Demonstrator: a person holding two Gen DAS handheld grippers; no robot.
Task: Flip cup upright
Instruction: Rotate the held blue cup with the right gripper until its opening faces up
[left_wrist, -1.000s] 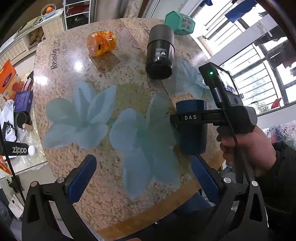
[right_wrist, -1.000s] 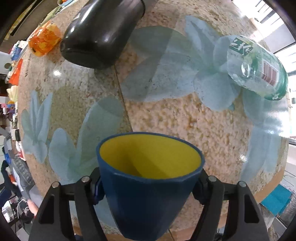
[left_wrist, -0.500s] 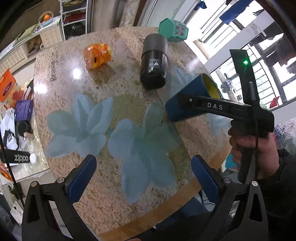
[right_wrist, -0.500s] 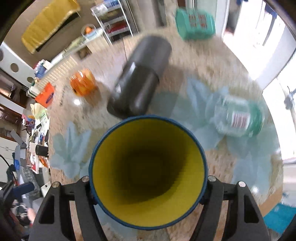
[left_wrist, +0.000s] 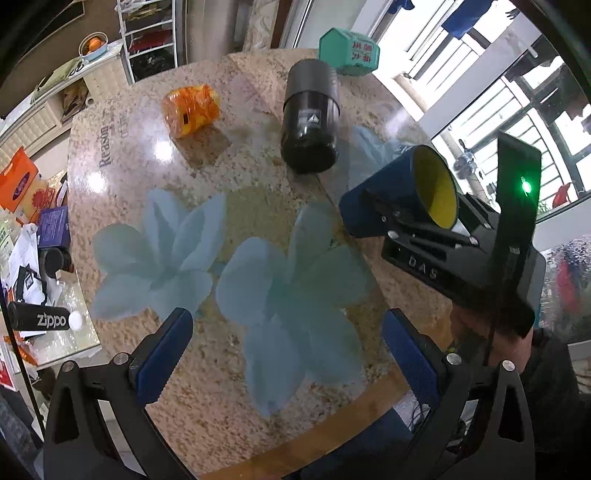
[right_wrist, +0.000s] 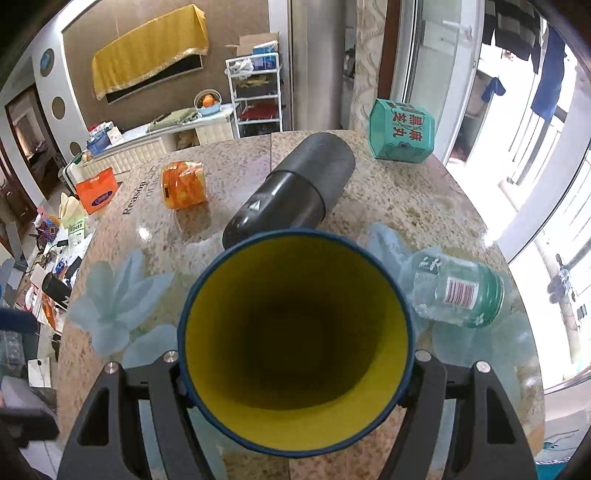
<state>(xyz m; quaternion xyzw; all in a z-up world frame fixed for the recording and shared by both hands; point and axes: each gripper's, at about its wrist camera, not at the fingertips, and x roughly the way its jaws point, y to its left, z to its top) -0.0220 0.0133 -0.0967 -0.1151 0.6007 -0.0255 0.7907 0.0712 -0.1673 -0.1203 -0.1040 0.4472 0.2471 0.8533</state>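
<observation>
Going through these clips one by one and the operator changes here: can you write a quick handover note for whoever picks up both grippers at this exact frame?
Right gripper: shut on the blue cup, held off the table, mouth tilted up and sideways, yellow inside showing, not yet vertical.
Left gripper: open, empty, hovering above the table's near edge.
Done: cup picked up and partly turned.
Left: finish rotating it mouth-up, set it on a bare patch of table, release.
Nearby, all lying on their sides: black flask, orange jar, clear bottle. The green box sits at the far edge.
</observation>
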